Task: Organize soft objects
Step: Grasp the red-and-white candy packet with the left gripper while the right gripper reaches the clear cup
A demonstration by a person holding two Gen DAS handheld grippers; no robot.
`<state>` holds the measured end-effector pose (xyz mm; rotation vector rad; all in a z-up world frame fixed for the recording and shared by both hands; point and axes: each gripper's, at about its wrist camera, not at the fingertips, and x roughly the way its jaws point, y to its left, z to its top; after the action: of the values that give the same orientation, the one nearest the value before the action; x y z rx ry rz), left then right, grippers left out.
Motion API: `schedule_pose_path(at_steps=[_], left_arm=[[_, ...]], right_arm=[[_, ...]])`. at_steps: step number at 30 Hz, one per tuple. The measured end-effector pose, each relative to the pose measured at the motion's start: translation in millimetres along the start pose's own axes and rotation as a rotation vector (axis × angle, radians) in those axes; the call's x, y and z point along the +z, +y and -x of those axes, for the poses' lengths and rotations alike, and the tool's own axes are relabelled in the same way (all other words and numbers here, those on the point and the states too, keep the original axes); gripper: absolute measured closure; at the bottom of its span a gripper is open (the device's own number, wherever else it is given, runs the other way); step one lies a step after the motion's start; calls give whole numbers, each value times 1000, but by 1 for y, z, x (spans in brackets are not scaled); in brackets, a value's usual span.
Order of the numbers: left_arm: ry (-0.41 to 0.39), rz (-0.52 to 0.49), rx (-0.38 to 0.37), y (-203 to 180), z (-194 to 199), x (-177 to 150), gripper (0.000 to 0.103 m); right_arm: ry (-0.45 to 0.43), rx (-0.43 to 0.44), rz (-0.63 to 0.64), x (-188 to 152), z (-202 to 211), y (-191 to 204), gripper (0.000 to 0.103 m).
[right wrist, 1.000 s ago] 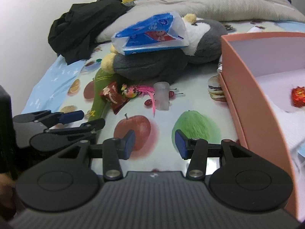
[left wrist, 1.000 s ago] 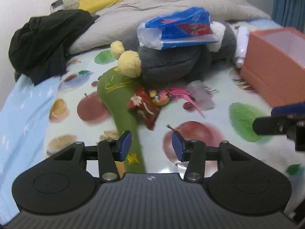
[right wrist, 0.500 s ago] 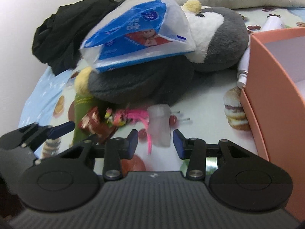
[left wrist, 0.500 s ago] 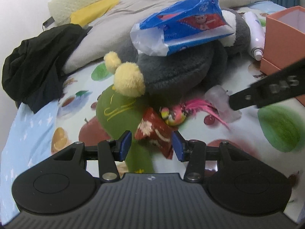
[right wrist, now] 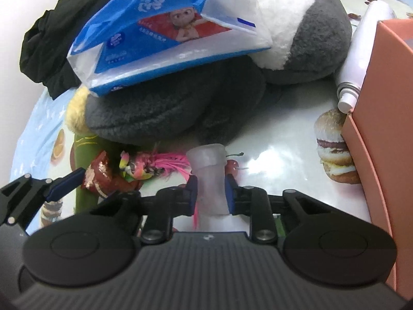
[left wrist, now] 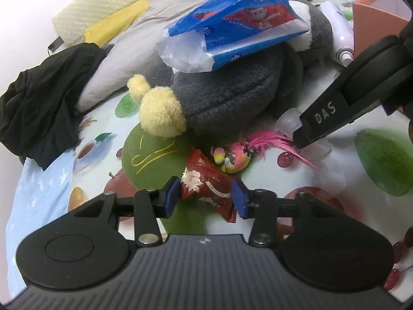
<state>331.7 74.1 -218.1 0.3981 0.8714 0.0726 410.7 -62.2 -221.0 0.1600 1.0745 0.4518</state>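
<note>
On the glossy fruit-print sheet (right wrist: 284,155), the right gripper (right wrist: 211,196) is closing on a frosted translucent cup (right wrist: 210,178); the left gripper (left wrist: 205,197) is closing around a crinkly red wrapper (left wrist: 206,180) beside the fleecy grey plush (left wrist: 232,90).

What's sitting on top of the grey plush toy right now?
A blue tissue pack lies across the grey plush toy, its open plastic end overhanging the side. The pack covers part of the plush, so anything beneath it is hidden.
</note>
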Motion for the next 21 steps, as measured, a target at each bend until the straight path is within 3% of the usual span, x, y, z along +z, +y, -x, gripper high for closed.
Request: schedule_pose_path(at_steps=[2, 7, 21], left_arm=[[3, 8, -12, 0, 2, 0, 68], [5, 55, -17, 2, 8, -2, 72], [-2, 238, -92, 0, 58, -17, 73]], right_arm=[[-2, 4, -1, -1, 3, -1, 81], [-7, -12, 16, -2, 10, 0, 84], [-22, -30, 13, -34, 52, -4, 84]])
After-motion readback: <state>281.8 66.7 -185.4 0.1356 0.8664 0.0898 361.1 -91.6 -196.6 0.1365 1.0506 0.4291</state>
